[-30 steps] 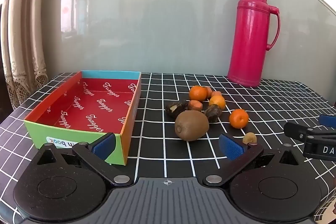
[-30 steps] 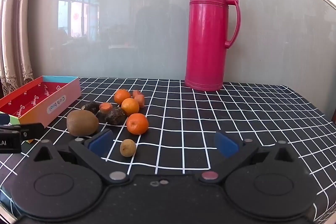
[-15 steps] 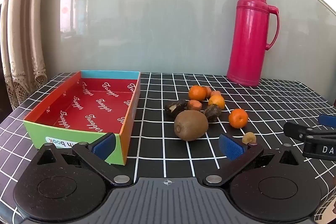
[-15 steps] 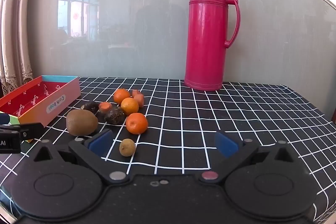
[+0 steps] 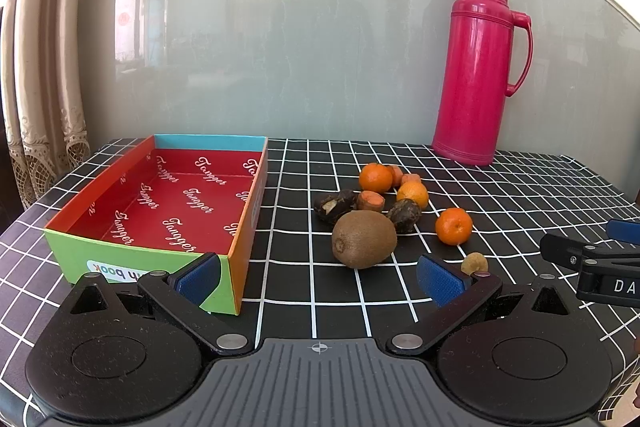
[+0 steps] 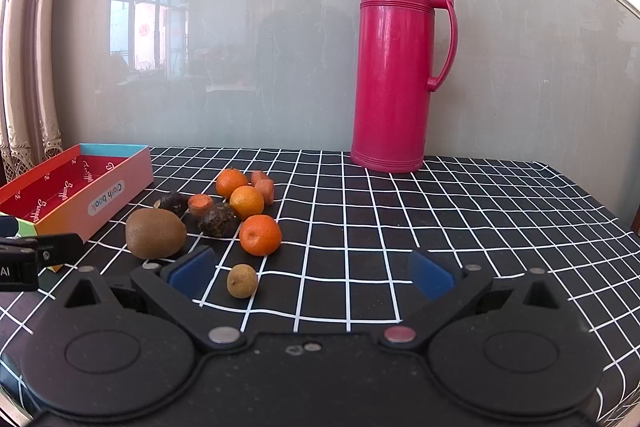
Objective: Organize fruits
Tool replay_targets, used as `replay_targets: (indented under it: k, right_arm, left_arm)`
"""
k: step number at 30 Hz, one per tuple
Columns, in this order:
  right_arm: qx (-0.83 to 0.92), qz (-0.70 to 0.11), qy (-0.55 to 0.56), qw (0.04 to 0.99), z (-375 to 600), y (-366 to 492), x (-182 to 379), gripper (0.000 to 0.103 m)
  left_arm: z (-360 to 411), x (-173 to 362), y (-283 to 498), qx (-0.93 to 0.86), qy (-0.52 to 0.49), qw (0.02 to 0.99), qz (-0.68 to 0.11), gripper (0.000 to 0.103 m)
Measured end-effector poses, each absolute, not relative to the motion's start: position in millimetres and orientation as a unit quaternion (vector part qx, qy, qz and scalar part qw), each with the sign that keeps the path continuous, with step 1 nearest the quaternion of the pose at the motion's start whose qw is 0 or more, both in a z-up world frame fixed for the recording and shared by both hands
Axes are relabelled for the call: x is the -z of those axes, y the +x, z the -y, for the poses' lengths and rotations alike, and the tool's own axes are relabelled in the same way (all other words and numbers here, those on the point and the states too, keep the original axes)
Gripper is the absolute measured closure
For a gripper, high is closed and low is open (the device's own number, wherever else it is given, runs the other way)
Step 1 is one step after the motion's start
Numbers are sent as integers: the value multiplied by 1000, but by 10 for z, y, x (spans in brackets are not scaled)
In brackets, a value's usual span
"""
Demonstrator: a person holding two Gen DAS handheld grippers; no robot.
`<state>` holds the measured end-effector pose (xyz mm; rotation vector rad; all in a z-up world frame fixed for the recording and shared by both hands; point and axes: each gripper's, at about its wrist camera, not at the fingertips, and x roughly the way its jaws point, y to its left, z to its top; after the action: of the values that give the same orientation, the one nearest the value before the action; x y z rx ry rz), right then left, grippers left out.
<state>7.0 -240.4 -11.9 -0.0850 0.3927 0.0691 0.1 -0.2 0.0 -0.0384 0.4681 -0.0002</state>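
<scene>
A brown kiwi [image 5: 363, 239] [image 6: 155, 233] lies on the checked tablecloth, nearest my left gripper [image 5: 320, 279], which is open with nothing between its fingers. Behind the kiwi sit three small oranges [image 5: 453, 225] [image 6: 260, 235], carrot pieces [image 5: 371, 201] [image 6: 200, 204] and two dark wrinkled fruits [image 5: 404, 215] [image 6: 217, 219]. A small tan fruit [image 6: 242, 280] [image 5: 474, 263] rests just ahead of my right gripper [image 6: 310, 273], left of its middle. That gripper is open too. An open box with a red inside [image 5: 160, 205] [image 6: 48, 191] stands at the left, holding nothing.
A tall pink thermos jug [image 5: 478, 67] [image 6: 396, 63] stands at the back right against the glossy wall. A curtain [image 5: 36, 47] hangs at the left. The right gripper's fingertip [image 5: 560, 254] shows at the left wrist view's right edge. The tablecloth's right half is open surface.
Both views have shifted very slightly, so the fruits sit a little lower and nearer than a second ago. No fruit has moved and both grippers stay open.
</scene>
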Motion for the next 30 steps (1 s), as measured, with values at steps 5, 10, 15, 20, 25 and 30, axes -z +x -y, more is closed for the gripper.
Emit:
replay_targets:
  k: [5, 10, 15, 20, 25, 30]
  right_arm:
    - [-34, -195, -42, 979, 2406, 67, 118, 0]
    - [-35, -195, -42, 979, 2400, 87, 125, 0]
    - [-35, -196, -42, 979, 2395, 62, 117, 0]
    - [-34, -195, -43, 979, 2407, 57, 117, 0]
    - [-34, -195, -43, 979, 2407, 60, 117, 0]
    - [-34, -195, -43, 979, 2406, 61, 119, 0]
  left_arm:
    - [1, 0, 4, 1, -19, 973, -232, 0]
    - [0, 1, 8, 1, -20, 973, -232, 0]
    - [3, 0, 1, 0, -21, 973, -231, 0]
    - [2, 3, -3, 1, -22, 973, -231, 0]
    - [3, 0, -1, 2, -22, 972, -232, 0]
    - [3, 1, 5, 2, -22, 972, -232, 0]
